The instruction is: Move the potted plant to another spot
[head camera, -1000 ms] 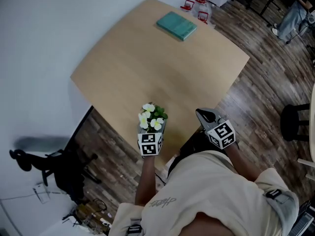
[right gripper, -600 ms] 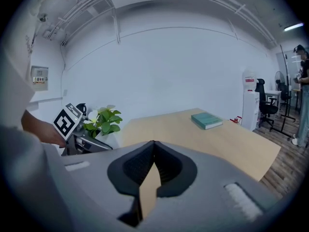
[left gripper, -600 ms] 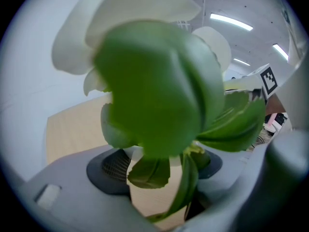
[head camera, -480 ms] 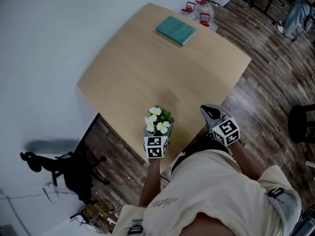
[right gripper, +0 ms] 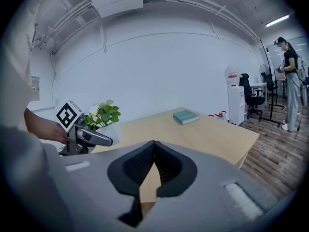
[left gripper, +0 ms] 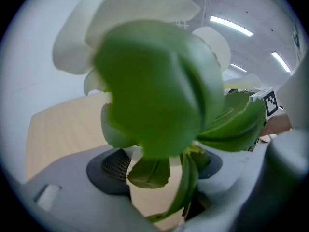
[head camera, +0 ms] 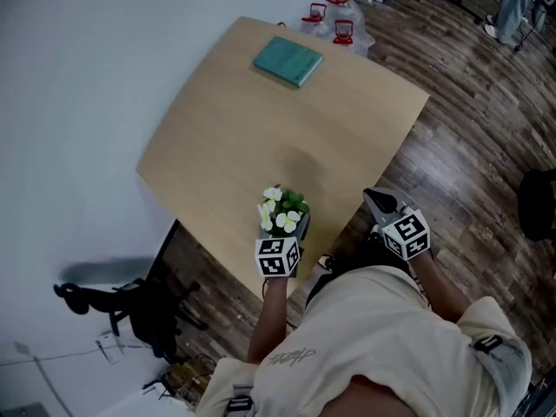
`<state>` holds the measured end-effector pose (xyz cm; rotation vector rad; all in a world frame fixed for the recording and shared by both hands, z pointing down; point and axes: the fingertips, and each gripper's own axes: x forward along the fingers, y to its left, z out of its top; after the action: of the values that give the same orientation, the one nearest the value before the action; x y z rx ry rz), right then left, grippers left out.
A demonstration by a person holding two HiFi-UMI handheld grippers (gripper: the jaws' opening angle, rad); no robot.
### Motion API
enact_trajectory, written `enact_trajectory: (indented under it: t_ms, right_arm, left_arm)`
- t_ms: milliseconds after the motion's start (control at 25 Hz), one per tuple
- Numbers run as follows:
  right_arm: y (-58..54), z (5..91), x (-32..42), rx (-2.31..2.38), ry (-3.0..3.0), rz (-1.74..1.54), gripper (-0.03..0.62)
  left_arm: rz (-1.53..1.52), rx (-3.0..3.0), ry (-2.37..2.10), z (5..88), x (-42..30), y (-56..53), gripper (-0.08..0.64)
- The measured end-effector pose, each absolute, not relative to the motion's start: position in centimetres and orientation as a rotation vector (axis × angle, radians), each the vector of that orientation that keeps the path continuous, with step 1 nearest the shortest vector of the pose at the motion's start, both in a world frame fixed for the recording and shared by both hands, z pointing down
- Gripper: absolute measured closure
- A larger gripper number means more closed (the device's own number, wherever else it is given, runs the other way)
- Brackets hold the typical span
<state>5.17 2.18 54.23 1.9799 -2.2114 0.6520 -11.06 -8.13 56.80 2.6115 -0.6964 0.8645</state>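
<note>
Step in hand: transport is judged to be under way, with the potted plant (head camera: 282, 210) gripped and carried.
Left tongs (head camera: 289, 233): clamped on the plant's white pot, which is seen between the pads in the left gripper view; leaves and flowers fill that view.
Right tongs (head camera: 382, 205): pads are pressed together, nothing is held; they are kept off the worktop's (head camera: 252, 129) edge, well apart from the teal book (head camera: 287, 62).
Plant position: over the worktop's end farthest from the teal book; whether the base is lifted clear cannot be told.
Next move: a bare spot nearer the teal book is called for; the pot is to be kept upright, lowered until seated, then released.
Change from the earlier frame: the plant is found slightly nearer the teal book; the grip is unchanged and the right tongs remain closed.
</note>
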Motion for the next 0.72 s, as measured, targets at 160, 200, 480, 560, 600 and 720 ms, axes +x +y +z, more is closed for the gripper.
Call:
enact_trajectory:
  t_ms: [160,200,480,560,600,720]
  right_arm:
    - [2.9,54.8,7.5,1.968,-2.236,0.673,0.59]
    - [3.1,54.9,8.2,1.968,-2.238,0.676,0.589]
    - [5.4,54.6,13.9,2.033,-2.208,0.645,0.59]
    - [6.1,54.4,15.2,2.077,-2.189,0.645,0.59]
    - [6.4,54.3,15.7,2.099,-2.176,0.649,0.59]
    - [6.9,54.3,16.6,2.162,-2.132,0.669,0.591]
  left_arm:
    - [0.9,2.568,-0.743,57.5,-10.1,-7.5,0.204]
    - [0.913,2.575,-0.747,57.5,-9.6,-7.3,0.204]
    - [0.894,2.626,-0.683,57.2,-3.5,-5.1,0.204]
    - [0.897,2.646,-0.653,56.6,-1.7,-4.8,0.204]
    - [0.907,2.659,-0.633,56.4,-1.0,-4.9,0.204]
    - [0.929,2.687,-0.573,55.8,0.6,-5.4,0.204]
